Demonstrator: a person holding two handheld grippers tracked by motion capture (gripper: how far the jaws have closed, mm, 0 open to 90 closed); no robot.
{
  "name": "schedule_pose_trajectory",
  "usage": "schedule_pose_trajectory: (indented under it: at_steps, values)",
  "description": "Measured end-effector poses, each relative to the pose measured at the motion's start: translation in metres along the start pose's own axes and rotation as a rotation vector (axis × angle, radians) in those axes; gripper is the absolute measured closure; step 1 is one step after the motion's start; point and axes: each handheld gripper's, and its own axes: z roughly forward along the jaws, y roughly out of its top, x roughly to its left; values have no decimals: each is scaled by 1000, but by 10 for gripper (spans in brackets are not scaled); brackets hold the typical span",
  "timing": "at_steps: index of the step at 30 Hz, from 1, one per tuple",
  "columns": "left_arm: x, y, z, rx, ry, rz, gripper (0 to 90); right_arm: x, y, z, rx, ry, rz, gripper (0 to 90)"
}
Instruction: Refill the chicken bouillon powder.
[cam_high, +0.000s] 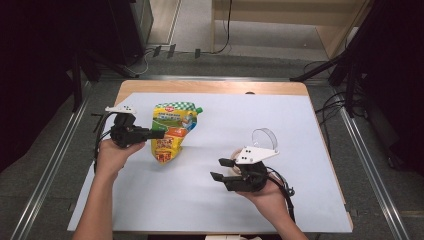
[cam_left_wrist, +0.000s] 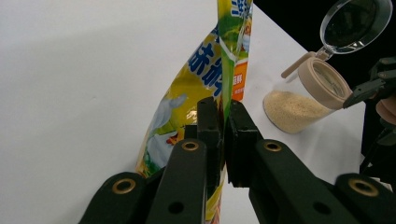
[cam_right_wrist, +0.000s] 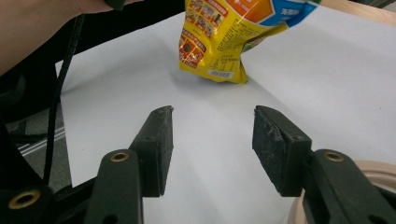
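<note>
While clamped shut on the pouch (cam_left_wrist: 219, 70), left gripper (cam_left_wrist: 223, 133) holds it upright on the table (cam_high: 225, 200), left of the open jar (cam_left_wrist: 308, 100). Right gripper (cam_right_wrist: 212, 140): jaws half open, empty, beside jar. Probably carrying step; next, tilt spout over jar mouth.

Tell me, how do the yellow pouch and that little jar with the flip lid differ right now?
The yellow pouch is soft, printed and opaque; the jar is rigid and clear, showing pale grains inside. The pouch is pinched along its edge by the left hand-held gripper; the jar is gripped by nothing, lying beside the open right hand-held gripper. The pouch's green cap is on; the jar's lid is flipped open. Both touch the white table.
</note>
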Motion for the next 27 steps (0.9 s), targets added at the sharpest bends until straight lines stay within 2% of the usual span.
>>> schedule_pose_trajectory:
  at_steps: [6,13,22,27]
  values:
    - [0,-6,-6,1,-13,15,844,-2,2,1,6,-2,-11,492]
    - [-3,-8,-8,-4,-34,11,765,-3,2,2,14,-1,-21,492]
    - [-9,-5,-18,-9,-9,26,674,-4,2,-1,29,-10,-31,493]
    - [-13,0,-26,20,15,8,609,-5,2,-2,40,-16,-27,493]
